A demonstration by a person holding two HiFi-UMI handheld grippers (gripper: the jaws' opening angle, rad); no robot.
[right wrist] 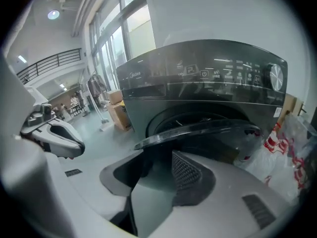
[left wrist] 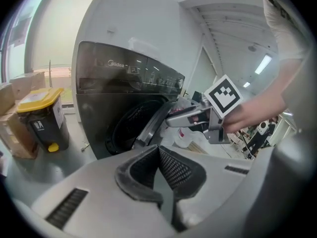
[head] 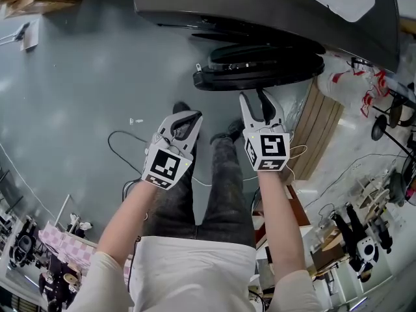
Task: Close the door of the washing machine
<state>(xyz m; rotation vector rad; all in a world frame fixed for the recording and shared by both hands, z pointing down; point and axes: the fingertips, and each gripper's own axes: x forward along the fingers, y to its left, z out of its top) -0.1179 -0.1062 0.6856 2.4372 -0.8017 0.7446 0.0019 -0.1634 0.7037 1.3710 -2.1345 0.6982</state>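
The dark grey washing machine [head: 260, 5] stands at the top of the head view, and its round door [head: 260, 70] swings out toward me. My right gripper [head: 260, 99] is open, its tips right at the door's outer edge. In the right gripper view the door rim [right wrist: 198, 130] lies just beyond the spread jaws of the right gripper [right wrist: 158, 157]; I see no pad pressing on it. My left gripper [head: 185, 117] hangs shut and empty, left of the door and apart from it. In the left gripper view the drum opening [left wrist: 124, 128] shows beyond the left gripper [left wrist: 157, 150].
White bags with red print [head: 354, 83] and a slatted wooden panel [head: 322, 129] lie to the right of the machine. A thin cable [head: 130, 142] runs over the grey floor on the left. A yellow-lidded bin [left wrist: 42, 118] and cardboard boxes [left wrist: 15, 128] stand left of the machine.
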